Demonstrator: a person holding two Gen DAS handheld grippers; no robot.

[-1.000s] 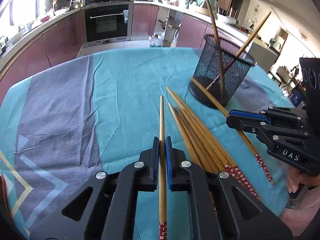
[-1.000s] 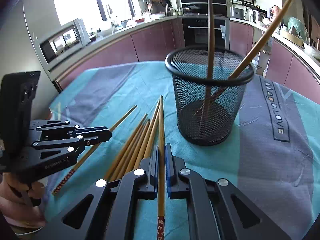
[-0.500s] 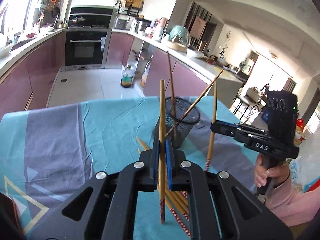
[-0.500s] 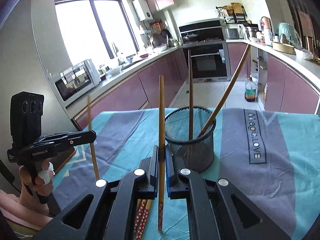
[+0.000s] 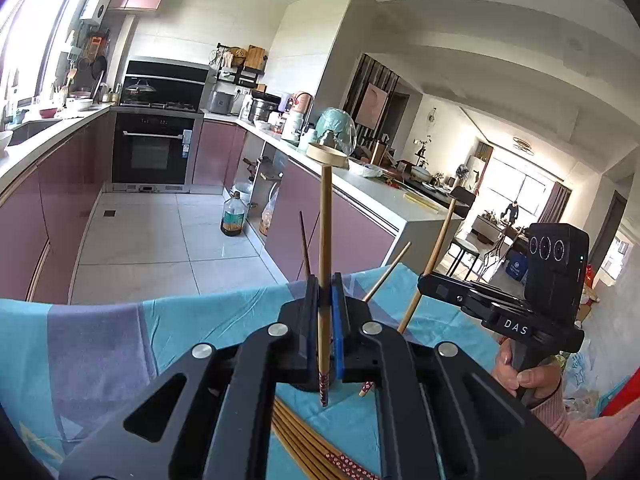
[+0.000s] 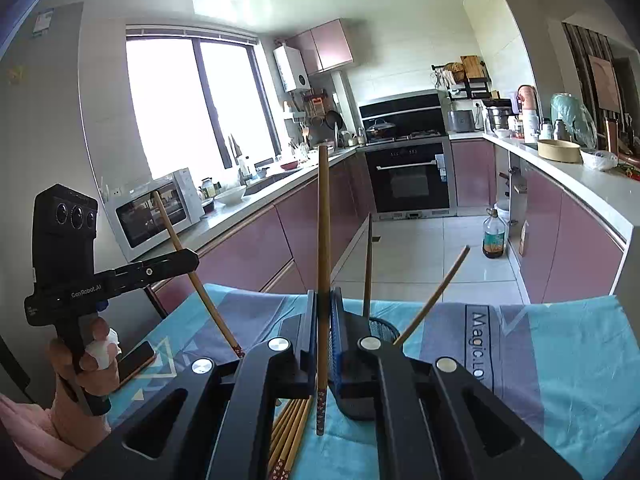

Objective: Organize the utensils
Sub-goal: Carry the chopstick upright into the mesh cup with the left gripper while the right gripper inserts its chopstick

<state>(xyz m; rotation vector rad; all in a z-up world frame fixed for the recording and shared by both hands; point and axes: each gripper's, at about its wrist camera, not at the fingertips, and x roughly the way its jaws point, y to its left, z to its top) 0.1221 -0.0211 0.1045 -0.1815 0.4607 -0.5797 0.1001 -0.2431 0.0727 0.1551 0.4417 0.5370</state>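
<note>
My left gripper [image 5: 325,294] is shut on a bamboo chopstick [image 5: 325,232] that stands upright, red patterned end down. To its right, my right gripper [image 5: 426,282] is shut on a second chopstick [image 5: 434,252], tilted a little. In the right wrist view the right gripper [image 6: 323,304] holds its chopstick [image 6: 323,232] upright, and the left gripper [image 6: 190,258] is at the left with a slanted chopstick [image 6: 188,264]. The black mesh cup [image 6: 385,330] peeks out behind the right fingers, with two chopsticks [image 6: 368,264] in it. Several loose chopsticks [image 6: 288,432] lie on the cloth below.
A teal and grey tablecloth [image 5: 192,320] covers the table. A phone [image 6: 134,362] lies near its left edge. A person's hands [image 5: 528,376] grip both handles. Kitchen counters, an oven [image 5: 154,152] and a tiled floor lie beyond the table.
Both grippers have risen from the table, each lifting its chopstick off the pile. The chopsticks now stand upright and both views have tilted up toward the kitchen.
</note>
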